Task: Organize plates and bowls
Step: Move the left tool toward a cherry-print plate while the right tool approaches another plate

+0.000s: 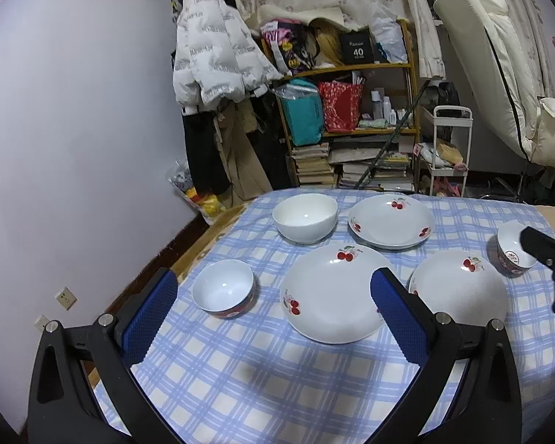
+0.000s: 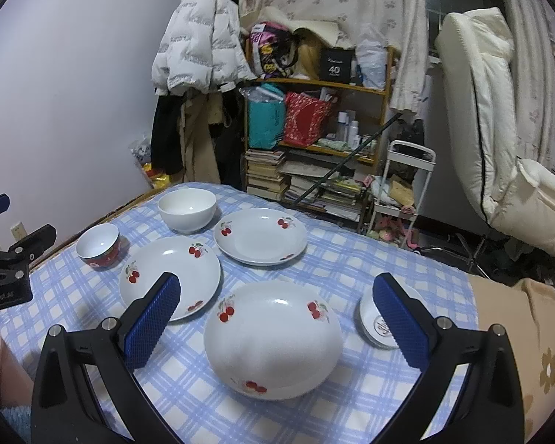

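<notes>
- Left hand-held gripper (image 1: 273,307): its blue-padded fingers (image 1: 150,309) are spread wide and hold nothing, above the near part of the counter (image 1: 240,381), which wears a blue-and-white checked cloth. In the right wrist view only a black bracket and a blue tip of it show at the left edge; the rest is cut off.
- Small red-sided bowl (image 1: 224,293): upright near the counter's left edge, just beside the left finger; its outer pattern is too small to make out.
- Plain white bowl (image 1: 305,217): upright at the far left of the counter, well apart from both grippers.
- Middle cherry plate (image 1: 335,292): lies flat between the left gripper's fingers in the left wrist view; the right finger covers part of its right rim.
- Far cherry plate (image 1: 391,221): just right of the white bowl, and looks to have a second rim beneath it, though I cannot tell if that is another plate.
- Right hand-held gripper (image 2: 277,314): fingers (image 2: 153,323) spread apart, empty, straddling the near cherry plate (image 2: 273,338) without touching it. In the left wrist view only its dark body shows at the right edge.
- Second small bowl (image 2: 373,320): at the counter's right side, largely hidden behind the right gripper's right finger; a round mark shows inside it, unreadable. The left wrist view shows its patterned red side, partly covered by the right gripper.
- Behind the counter: a crowded shelf (image 1: 351,70) and a hanging white jacket (image 1: 218,44), details blurred by the fisheye.
</notes>
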